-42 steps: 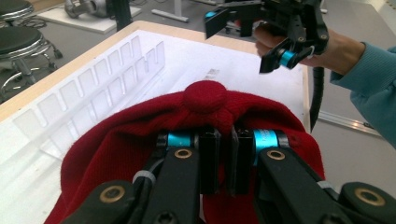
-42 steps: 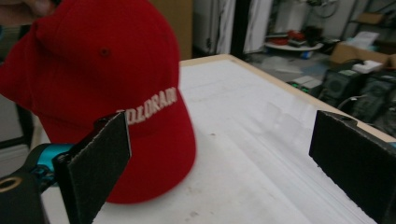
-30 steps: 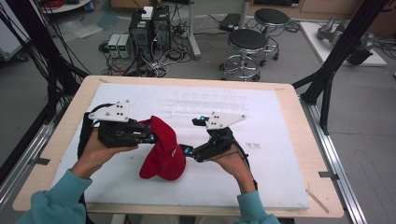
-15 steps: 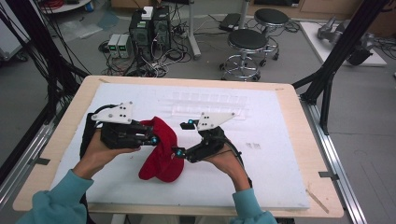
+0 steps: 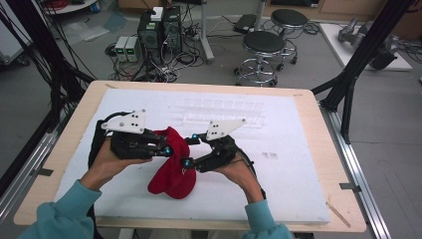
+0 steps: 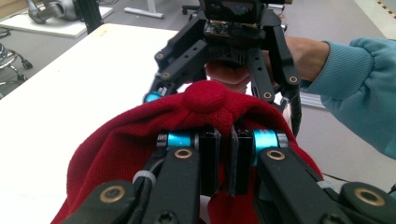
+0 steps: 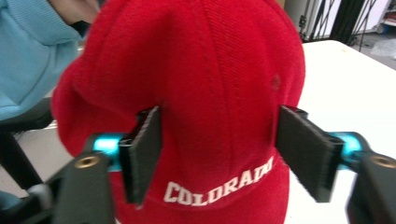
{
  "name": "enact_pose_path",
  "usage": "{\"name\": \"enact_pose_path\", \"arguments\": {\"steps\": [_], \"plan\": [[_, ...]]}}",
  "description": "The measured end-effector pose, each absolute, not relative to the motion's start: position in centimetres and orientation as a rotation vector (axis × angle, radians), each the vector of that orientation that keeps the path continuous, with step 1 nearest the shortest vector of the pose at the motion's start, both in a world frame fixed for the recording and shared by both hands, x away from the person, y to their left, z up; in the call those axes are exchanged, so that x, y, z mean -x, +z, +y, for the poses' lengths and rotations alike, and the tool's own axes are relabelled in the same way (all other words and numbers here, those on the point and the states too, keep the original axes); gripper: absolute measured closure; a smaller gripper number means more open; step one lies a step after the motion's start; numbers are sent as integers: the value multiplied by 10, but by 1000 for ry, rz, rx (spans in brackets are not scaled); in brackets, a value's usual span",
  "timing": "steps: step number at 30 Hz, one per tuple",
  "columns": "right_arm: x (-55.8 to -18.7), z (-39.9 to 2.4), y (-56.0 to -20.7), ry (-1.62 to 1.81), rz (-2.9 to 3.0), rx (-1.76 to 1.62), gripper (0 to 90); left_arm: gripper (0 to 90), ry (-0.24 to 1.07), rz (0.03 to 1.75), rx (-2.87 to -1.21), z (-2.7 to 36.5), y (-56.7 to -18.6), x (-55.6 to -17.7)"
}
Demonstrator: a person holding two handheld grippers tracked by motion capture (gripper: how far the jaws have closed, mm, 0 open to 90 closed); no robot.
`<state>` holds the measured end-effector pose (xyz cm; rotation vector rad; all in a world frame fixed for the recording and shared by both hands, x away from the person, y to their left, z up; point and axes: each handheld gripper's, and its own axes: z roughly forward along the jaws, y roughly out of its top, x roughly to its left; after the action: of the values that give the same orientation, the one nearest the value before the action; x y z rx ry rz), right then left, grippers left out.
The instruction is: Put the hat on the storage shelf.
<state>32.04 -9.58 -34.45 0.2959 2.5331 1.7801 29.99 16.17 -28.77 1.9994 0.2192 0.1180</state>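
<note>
Pinching a fold of the red cap [image 5: 171, 167], the left gripper [image 6: 223, 161] has its fingers clamped tight. Right gripper [image 7: 231, 149], just closing, straddles the cap's front, fingers narrowing. Cap lies on the desk [image 5: 298, 164].

The red cap [image 7: 196, 93] runs off the top and bottom edges of the right gripper view (its "COLORADO" lettering is soft with blur). In the high view the left gripper [image 5: 166, 151] covers the cap's left side, and whether the right gripper's fingers [image 7: 144, 149] press the fabric cannot be told.
</note>
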Motion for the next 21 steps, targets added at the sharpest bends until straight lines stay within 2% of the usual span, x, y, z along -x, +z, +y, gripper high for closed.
{"name": "enact_pose_path", "arguments": {"steps": [4, 8, 14, 21], "plan": [[-320, -95, -345, 1799, 2560, -311, 459, 852, 123, 205, -2013, 161, -288, -300], [-319, -93, -345, 1818, 2576, -294, 626, 852, 126, 218, -2013, 161, -289, -301], [-316, -92, -345, 1813, 2583, -276, 808, 851, 129, 220, -2024, 162, -288, -301], [-313, -91, -343, 1786, 2573, -297, 848, 843, 137, 229, -2019, 163, -289, -302]]}}
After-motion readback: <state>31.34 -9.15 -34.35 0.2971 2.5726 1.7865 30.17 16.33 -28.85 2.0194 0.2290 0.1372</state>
